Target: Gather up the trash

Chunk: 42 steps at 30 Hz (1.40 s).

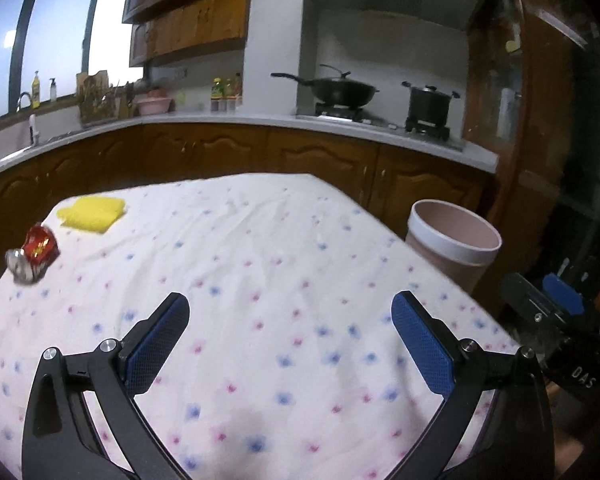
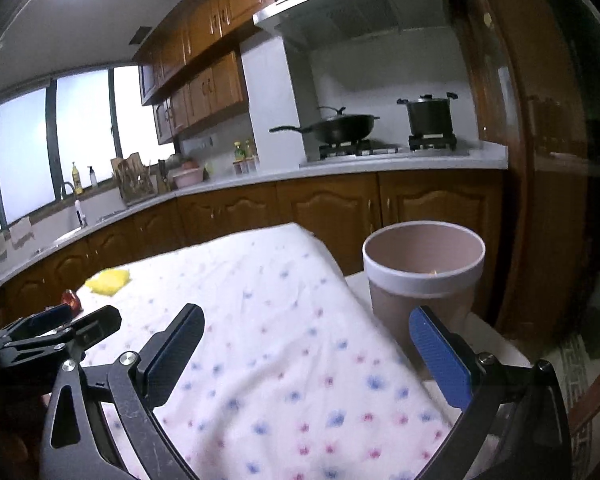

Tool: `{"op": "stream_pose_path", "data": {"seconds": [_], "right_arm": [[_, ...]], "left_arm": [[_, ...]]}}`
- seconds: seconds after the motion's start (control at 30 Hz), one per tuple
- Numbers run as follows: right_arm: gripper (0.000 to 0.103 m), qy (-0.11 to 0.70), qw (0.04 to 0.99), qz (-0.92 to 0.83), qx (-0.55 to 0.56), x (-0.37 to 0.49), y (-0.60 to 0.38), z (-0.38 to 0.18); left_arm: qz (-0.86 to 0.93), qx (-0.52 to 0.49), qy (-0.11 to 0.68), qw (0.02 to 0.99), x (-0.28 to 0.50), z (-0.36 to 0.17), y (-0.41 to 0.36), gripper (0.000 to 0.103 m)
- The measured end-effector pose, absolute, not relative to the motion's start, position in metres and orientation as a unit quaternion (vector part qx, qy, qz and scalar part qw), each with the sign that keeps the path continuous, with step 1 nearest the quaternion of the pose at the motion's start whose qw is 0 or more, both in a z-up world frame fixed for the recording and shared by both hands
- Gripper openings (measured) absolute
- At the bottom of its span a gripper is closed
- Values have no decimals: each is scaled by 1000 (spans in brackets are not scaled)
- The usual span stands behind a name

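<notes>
Left gripper (image 1: 290,320) low over table (image 1: 260,264), jaws spread wide, nothing between blue pads (image 1: 424,346). Right gripper (image 2: 306,338) likewise agape and empty, over table's right edge. In left view, crushed can (image 1: 34,254) at 10 o'clock near table's left edge, lying on cloth; yellow sponge (image 1: 92,214) just beyond it, apart. Bin (image 1: 452,242) at 2 o'clock, off table's right side, upright, mouth open. In right view bin (image 2: 422,272) at 1 o'clock, just beyond right finger. Far: counter (image 1: 260,120), wok (image 1: 342,90), pot (image 1: 428,104).
</notes>
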State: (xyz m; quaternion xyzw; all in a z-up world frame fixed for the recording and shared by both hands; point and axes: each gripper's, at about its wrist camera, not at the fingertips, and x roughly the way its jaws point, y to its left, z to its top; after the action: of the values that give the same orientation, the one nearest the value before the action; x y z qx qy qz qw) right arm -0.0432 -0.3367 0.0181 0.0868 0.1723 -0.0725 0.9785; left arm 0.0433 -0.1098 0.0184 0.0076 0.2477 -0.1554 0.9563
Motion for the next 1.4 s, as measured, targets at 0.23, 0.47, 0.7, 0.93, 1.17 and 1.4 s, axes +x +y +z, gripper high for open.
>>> {"op": "stream_pose_path", "data": {"seconds": [0.23,0.47,0.7,0.93,1.17,1.4], "right_arm": [[103,164,981,-67,77,-50,-333,4],[103,160,982,-59,87,-50,-333,-6],[103,147,984,-53,85,-49,-332,-6],[103,133,986,-52,87,-52,-332,-5],[103,128,987,-48,85,-53,-331,-2],[103,126,987,-46,83,-56,-329,-1]], "left_arm": [[-132,11,235,963,36,7,-101,103],[-117,13,228,966,32,4,-96,103],[-109,14,217,970,27,5,-95,103],[-103,18,202,974,21,8,-96,103],[-98,26,184,978,13,13,-97,103],[-98,29,176,979,9,15,-98,103]]}}
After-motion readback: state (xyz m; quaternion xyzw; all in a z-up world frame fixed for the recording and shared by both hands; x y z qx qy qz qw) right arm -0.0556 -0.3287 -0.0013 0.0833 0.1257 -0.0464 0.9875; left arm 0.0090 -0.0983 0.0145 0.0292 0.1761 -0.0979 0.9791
